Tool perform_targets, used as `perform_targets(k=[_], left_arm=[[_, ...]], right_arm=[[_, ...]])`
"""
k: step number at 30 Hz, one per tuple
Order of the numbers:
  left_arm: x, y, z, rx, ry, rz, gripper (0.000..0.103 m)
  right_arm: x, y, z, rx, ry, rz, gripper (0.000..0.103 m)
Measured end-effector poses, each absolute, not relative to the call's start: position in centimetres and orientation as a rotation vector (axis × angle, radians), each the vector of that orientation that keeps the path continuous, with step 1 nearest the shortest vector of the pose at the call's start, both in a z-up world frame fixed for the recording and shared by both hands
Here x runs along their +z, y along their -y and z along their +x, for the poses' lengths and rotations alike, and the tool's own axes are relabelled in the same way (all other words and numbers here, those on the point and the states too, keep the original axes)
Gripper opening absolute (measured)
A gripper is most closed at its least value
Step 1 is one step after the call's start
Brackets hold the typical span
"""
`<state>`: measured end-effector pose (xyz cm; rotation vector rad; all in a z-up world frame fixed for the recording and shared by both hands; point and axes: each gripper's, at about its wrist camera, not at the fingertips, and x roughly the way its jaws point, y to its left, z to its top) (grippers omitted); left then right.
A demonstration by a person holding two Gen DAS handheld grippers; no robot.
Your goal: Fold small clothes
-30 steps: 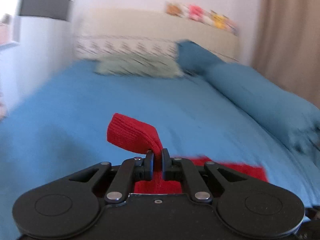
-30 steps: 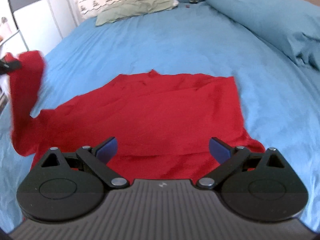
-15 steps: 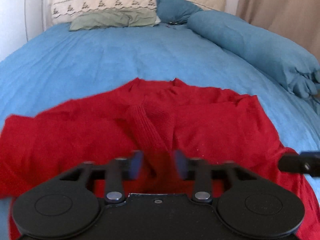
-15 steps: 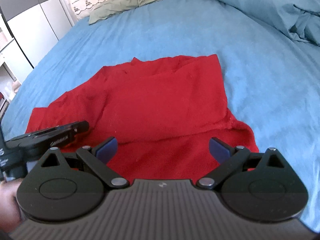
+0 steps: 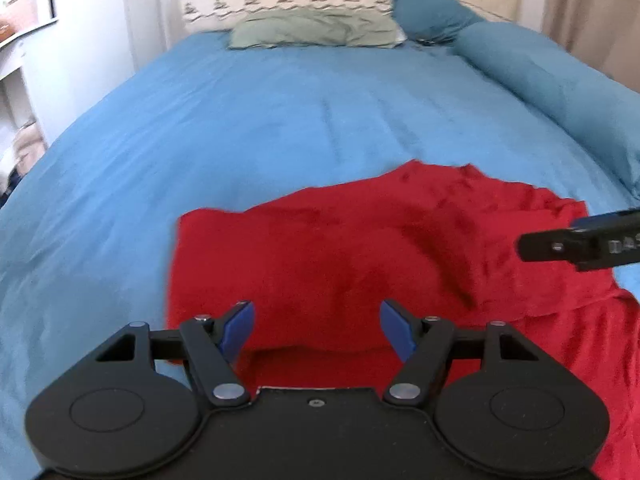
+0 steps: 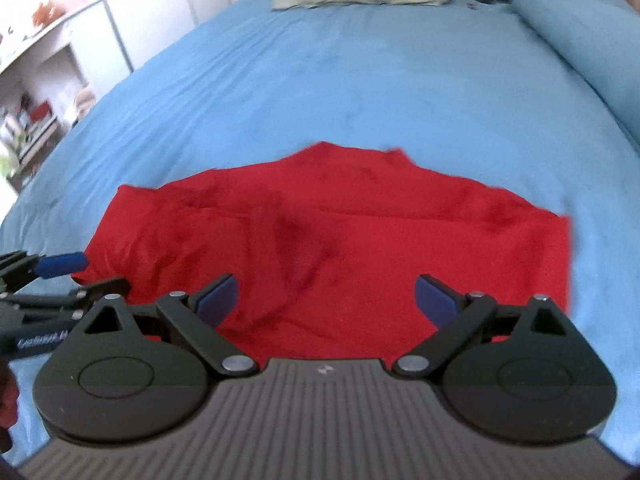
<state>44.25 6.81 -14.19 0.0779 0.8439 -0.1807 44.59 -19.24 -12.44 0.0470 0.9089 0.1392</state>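
A small red knit sweater (image 5: 360,256) lies flat on the blue bed sheet (image 5: 240,128), its left sleeve folded in over the body. It also shows in the right wrist view (image 6: 340,240). My left gripper (image 5: 318,330) is open and empty just above the sweater's near left part. My right gripper (image 6: 326,296) is open and empty over the sweater's near edge. The right gripper's finger shows at the right edge of the left wrist view (image 5: 580,244). The left gripper's blue pad shows at the left edge of the right wrist view (image 6: 60,265).
A green pillow (image 5: 316,32) and a cream embroidered pillow (image 5: 280,0) lie at the bed's head. A rolled blue duvet (image 5: 560,80) runs along the right side. White shelves (image 6: 36,64) stand left of the bed.
My left gripper carried the red sleeve over the sweater's body, let it go and opened wide. Both grippers have pulled back toward the near edge.
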Motion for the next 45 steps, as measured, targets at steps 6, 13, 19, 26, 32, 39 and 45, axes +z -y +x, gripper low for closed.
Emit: perform_targets(k=[6, 13, 19, 26, 32, 39, 45], left_arm=[[-14.7, -8.5, 44.3, -0.146, -0.875, 0.028, 0.075], [-15.1, -9.5, 44.1, -0.116, -0.889, 0.022, 0.074], [-14.8, -10.1, 44.2, -0.138, -0.880, -0.046, 0.074], [-14.8, -9.5, 44.6, -0.169, -0.876, -0.058, 0.074], [-15.1, -8.9, 44.5, -0.173, -0.884, -0.048, 0.074], [-15.7, -8.3, 44.7, -0.166, -0.908, -0.026, 0.074], [-16.0, -7.6, 44.6, -0.159, -0.904, 0.031, 0.074]], right_arm=[[-15.1, 14.2, 48.2, 0.217, -0.943, -0.055, 0.086], [-18.4, 12.0, 50.8, 0.186, -0.979, -0.137, 0.028], [-15.6, 15.1, 49.9, 0.139, -0.905, -0.047, 0.022], [-14.9, 20.9, 47.0, -0.017, -0.884, 0.181, 0.022], [-19.0, 23.3, 45.0, -0.040, -0.967, 0.405, 0.058], [-19.1, 22.7, 44.8, -0.062, -0.910, 0.440, 0.075], [-18.4, 23.7, 45.8, -0.075, -0.903, 0.386, 0.022]])
